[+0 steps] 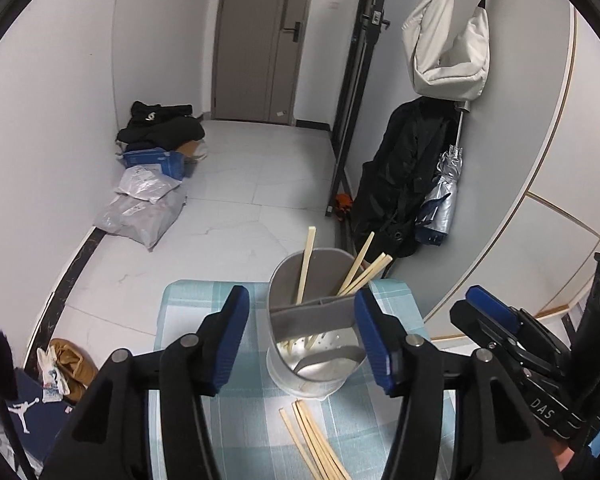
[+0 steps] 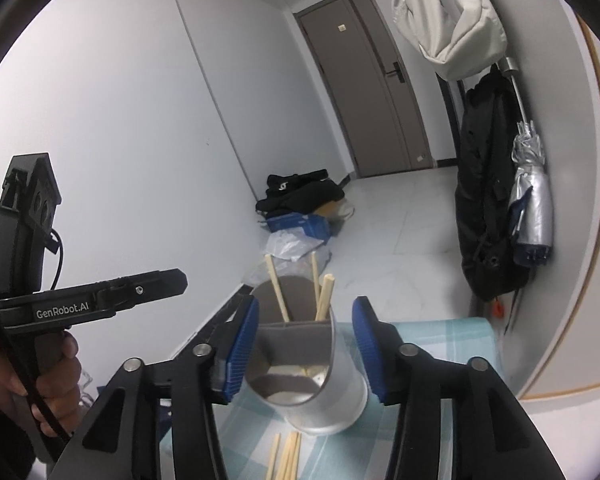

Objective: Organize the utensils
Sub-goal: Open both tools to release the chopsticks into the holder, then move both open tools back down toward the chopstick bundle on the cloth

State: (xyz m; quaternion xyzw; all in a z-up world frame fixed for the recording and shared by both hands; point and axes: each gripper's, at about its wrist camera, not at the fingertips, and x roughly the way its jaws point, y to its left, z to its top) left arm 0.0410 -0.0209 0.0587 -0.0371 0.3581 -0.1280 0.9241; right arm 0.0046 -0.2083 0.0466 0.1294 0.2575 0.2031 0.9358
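Between the blue pads of the left gripper (image 1: 302, 344), spread wide and holding nothing, stands a metal utensil holder (image 1: 314, 354) on the checked tabletop (image 1: 204, 300). The right gripper (image 2: 306, 346) is likewise released, its fingers apart on either side of the same holder (image 2: 320, 384), hovering over its open mouth without touching it. From the left wrist view, that right gripper (image 1: 486, 306) shows at the right edge, its fingers seen side-on.

A grey divider splits the holder into a near and a far compartment. Several wooden chopsticks (image 1: 360, 268) stand in the far compartment, long axes near upright: one leans slightly left (image 1: 305, 264), the others fan up and to the right over the rim. Their lower ends show through the near opening on the perforated floor.

Just in front of the holder, a loose bundle of chopsticks (image 1: 312, 440) lies flat on the cloth, long axes running from the holder's base toward the camera and slightly right, close together and partly overlapping. The right wrist view shows their far ends (image 2: 286, 456) pointing at the holder's base.
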